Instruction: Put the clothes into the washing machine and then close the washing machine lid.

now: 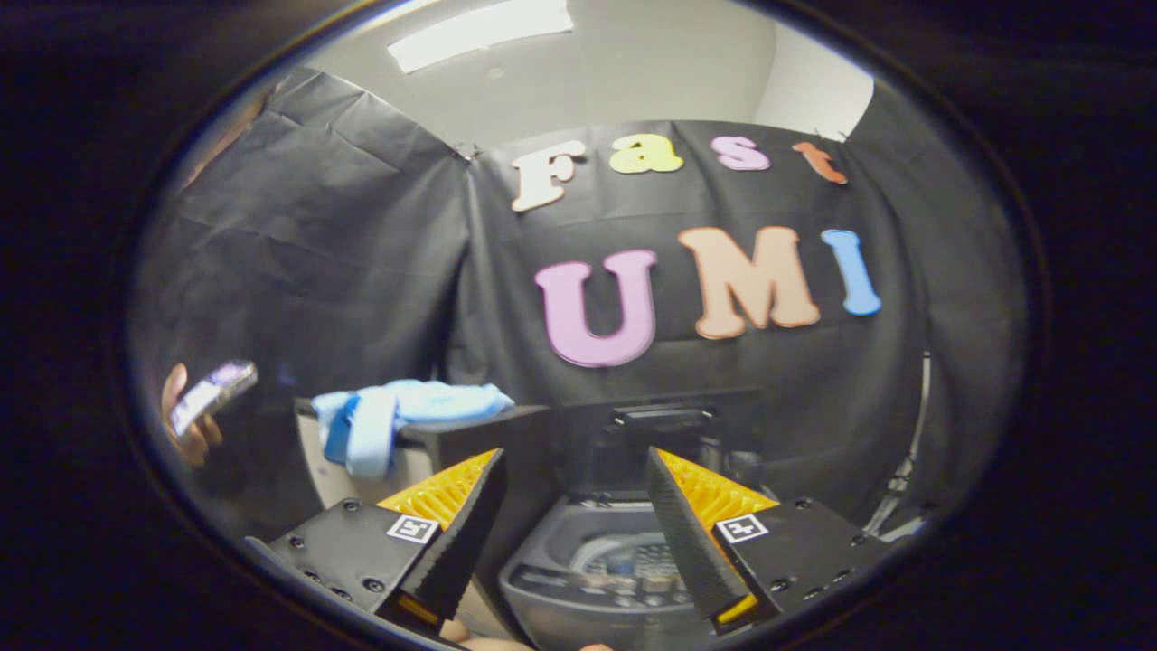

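A bright ceiling light panel (pixel 479 32) glares overhead while the booth below stays dim, soft-focused, and strongly bowed by fisheye toward the rim

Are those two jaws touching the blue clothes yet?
Apart. In the gripper view the gripper is open with nothing between its jaws, and the blue clothes lie draped on a ledge beyond them, with a plain gap.

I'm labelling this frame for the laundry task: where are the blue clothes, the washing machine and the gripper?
blue clothes (pixel 398 416): gripper view, middle of the bundle.
washing machine (pixel 578 565): gripper view, top panel near the drum opening.
gripper (pixel 578 479): gripper view, gap between its open fingers.
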The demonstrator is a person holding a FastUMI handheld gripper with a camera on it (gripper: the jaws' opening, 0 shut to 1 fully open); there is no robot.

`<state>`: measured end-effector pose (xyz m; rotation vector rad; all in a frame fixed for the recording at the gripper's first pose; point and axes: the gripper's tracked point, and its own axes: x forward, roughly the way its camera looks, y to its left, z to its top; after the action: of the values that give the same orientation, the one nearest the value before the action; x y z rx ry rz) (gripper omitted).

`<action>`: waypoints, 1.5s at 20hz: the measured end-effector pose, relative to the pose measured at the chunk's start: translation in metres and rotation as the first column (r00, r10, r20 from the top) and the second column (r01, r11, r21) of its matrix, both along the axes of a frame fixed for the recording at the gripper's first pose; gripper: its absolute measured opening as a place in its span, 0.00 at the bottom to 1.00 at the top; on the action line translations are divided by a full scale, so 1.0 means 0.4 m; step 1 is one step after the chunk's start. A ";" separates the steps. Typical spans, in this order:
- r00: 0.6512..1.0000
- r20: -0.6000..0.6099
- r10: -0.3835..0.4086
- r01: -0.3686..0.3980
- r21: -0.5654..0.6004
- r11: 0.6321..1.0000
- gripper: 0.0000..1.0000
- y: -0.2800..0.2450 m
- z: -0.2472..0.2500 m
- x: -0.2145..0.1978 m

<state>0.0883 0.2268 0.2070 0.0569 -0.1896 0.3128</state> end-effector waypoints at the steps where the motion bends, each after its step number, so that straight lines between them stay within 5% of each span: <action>1: 0.999 -0.008 0.046 -0.046 -0.005 0.999 0.95 0.064 0.021 0.017; 5: 0.984 -0.046 0.173 -0.175 -0.033 0.984 0.96 0.302 0.068 0.090; 11: 0.960 -0.160 0.230 -0.241 -0.054 0.969 0.96 0.519 0.043 0.179; 16: 0.941 -0.272 0.203 -0.248 -0.142 0.958 0.96 0.577 -0.042 0.218; 20: 0.920 -0.328 0.216 -0.262 -0.104 0.959 0.96 0.586 -0.068 0.223; 25: 0.914 -0.330 0.235 -0.283 -0.104 0.954 0.78 0.611 -0.077 0.213; 30: 0.888 -0.360 0.286 -0.316 -0.027 0.948 0.43 0.628 -0.078 0.198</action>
<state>0.1676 0.4780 0.1756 0.0576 0.1938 0.6151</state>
